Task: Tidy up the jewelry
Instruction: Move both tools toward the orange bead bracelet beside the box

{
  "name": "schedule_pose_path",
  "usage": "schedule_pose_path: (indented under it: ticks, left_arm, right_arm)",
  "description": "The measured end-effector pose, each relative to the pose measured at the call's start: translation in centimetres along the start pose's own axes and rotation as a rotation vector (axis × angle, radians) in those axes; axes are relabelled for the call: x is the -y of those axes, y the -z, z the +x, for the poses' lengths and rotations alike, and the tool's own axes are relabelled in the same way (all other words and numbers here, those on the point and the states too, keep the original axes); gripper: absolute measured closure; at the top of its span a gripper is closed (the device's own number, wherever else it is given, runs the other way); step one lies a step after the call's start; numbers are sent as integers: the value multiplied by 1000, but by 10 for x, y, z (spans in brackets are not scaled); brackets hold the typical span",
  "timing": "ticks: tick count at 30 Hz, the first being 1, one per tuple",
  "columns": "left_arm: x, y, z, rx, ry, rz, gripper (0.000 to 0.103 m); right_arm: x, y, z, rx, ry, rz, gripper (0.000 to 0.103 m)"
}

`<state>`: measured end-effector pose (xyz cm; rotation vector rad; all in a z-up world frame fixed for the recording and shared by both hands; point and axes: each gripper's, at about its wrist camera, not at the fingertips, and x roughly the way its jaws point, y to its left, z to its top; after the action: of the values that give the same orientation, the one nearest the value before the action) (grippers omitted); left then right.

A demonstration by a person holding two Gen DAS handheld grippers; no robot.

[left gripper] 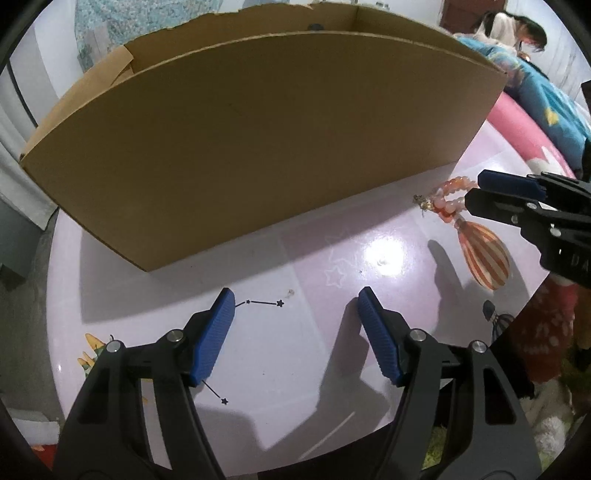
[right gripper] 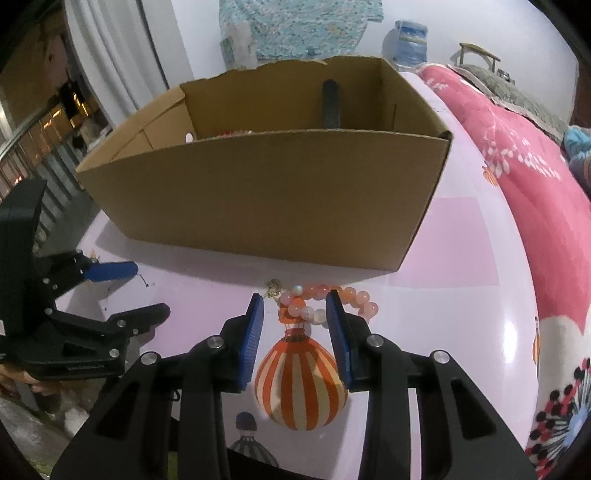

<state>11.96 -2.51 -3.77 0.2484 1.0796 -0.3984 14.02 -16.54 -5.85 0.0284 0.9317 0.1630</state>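
Observation:
A bracelet of pink and orange beads with a small gold charm lies on the pink table in front of the cardboard box. My right gripper is low over it. Part of the loop sits between its blue pads, the rest lies outside the right finger, and the left pad stands clear of the beads. In the left wrist view the bracelet and right gripper are at the right. My left gripper is open over a thin black star chain that runs under its left finger.
The open box fills the back of the table; a dark upright thing and some pink bits show inside. A hot-air balloon print marks the tabletop. A pink blanket lies to the right. A person sits far behind.

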Motion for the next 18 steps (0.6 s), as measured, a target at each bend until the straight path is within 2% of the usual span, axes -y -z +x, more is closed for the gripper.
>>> schedule_pose_path:
  ticks: [6,18]
  left_arm:
    - [3,-5,3,-37,-14,-16,26]
    - [7,-15,7,-46,-29,-27,23]
  right_arm:
    - [-4,1,7,-21,31,-42,76]
    - [5,5,12,-51,56,-23,95]
